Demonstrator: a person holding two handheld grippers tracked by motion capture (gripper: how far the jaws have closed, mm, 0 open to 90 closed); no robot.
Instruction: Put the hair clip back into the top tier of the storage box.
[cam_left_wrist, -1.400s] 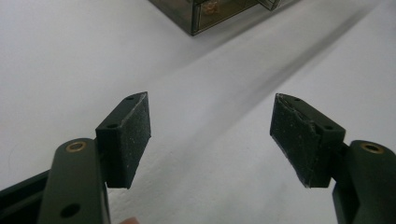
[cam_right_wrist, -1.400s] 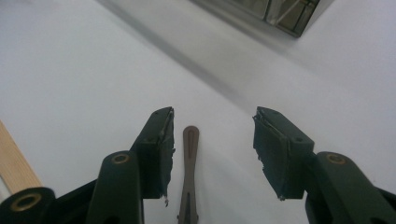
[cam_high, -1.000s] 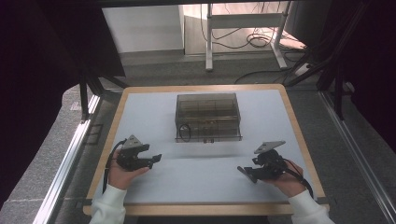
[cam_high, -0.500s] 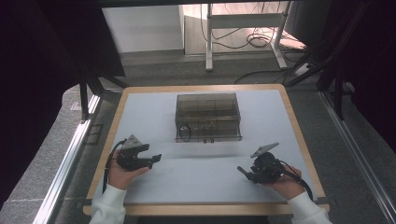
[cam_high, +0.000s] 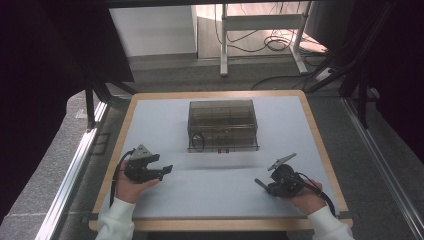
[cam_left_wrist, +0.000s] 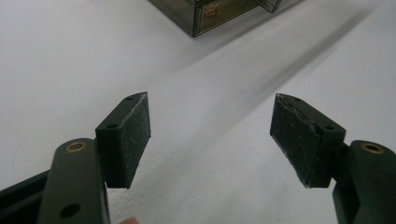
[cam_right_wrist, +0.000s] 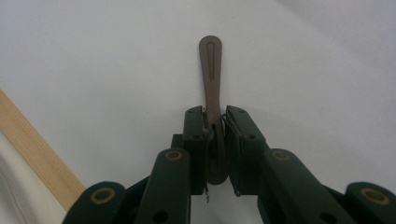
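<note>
The clip (cam_right_wrist: 211, 88) — a slim brown strip with a slot near its rounded tip — sits between the pads of the right gripper (cam_right_wrist: 215, 144), whose jaws have just been closing and now pinch its lower part, edge-on. Its long axis runs straight out along the jaws, so the free end sticks forward past the fingertips and over the white table (cam_right_wrist: 327, 70), the slotted tip farthest from the hand. In the high view the right gripper (cam_high: 263, 186) lies low at the near right of the table, aimed toward the table's middle, with the clip showing as a short dark stub at its tip. The left gripper (cam_left_wrist: 212, 140) has its jaws spread wide with nothing between them; it hovers at the near left (cam_high: 165, 171) and points toward the centre as well. Ahead of both, well apart from either, stands the smoky clear-walled box (cam_high: 222, 125) with inner compartments and a small dark ring at its near-left corner. The right hand is the one that carries the clip, and I judge that any move toward the box would run forward and leftward across bare table — nothing stands in the way. The table's wooden edge (cam_right_wrist: 37, 154) lies just beside the right gripper.
</note>
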